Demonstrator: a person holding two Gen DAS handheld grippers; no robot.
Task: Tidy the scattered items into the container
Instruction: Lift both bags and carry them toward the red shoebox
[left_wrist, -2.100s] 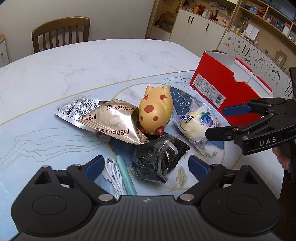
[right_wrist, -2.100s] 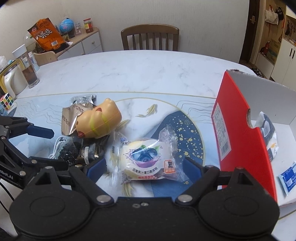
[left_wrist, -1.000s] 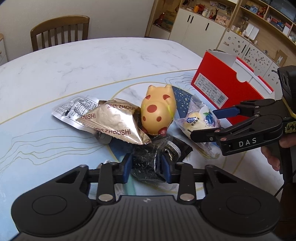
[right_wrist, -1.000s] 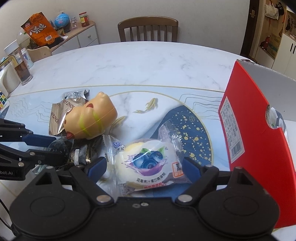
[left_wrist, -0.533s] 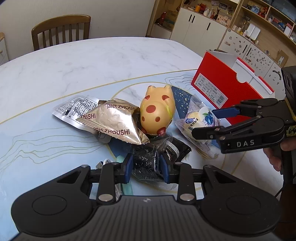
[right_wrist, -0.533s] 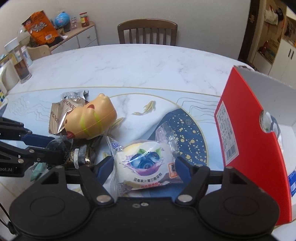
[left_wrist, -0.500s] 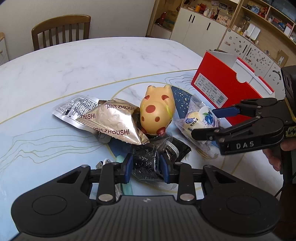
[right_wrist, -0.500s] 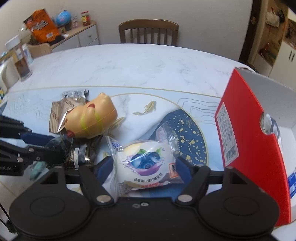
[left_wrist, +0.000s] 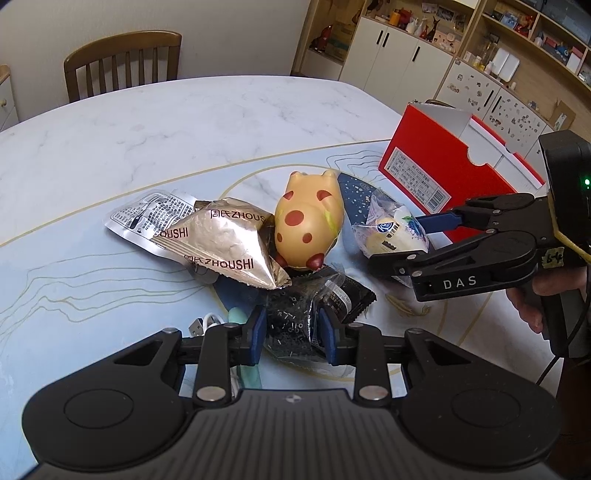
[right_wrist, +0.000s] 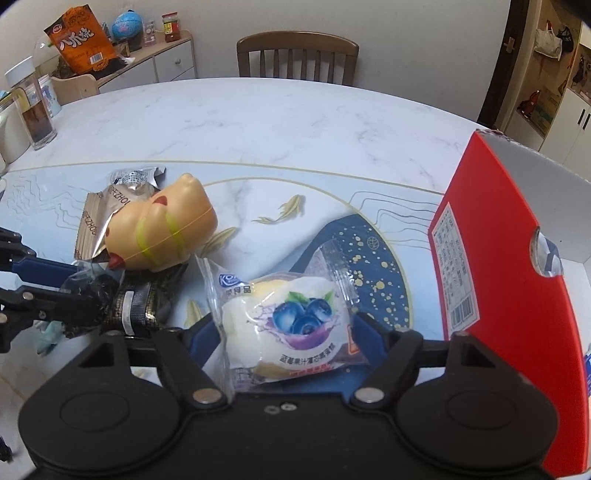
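Jaws of your left gripper (left_wrist: 291, 334) pinch the black packet (left_wrist: 310, 314); the right gripper (right_wrist: 286, 332), just closing, brackets the blueberry bun (right_wrist: 291, 325): squeeze gently before lifting both toward the red box (right_wrist: 517, 295).

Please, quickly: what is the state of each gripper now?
Left gripper: shut on the black packet.
Right gripper: fingers have been closing around the blueberry bun packet; pressing contact cannot be told.

red box (left_wrist: 436, 173), tan red-spotted toy (left_wrist: 308, 225), gold packet (left_wrist: 221, 240), black packet (left_wrist: 295, 317)
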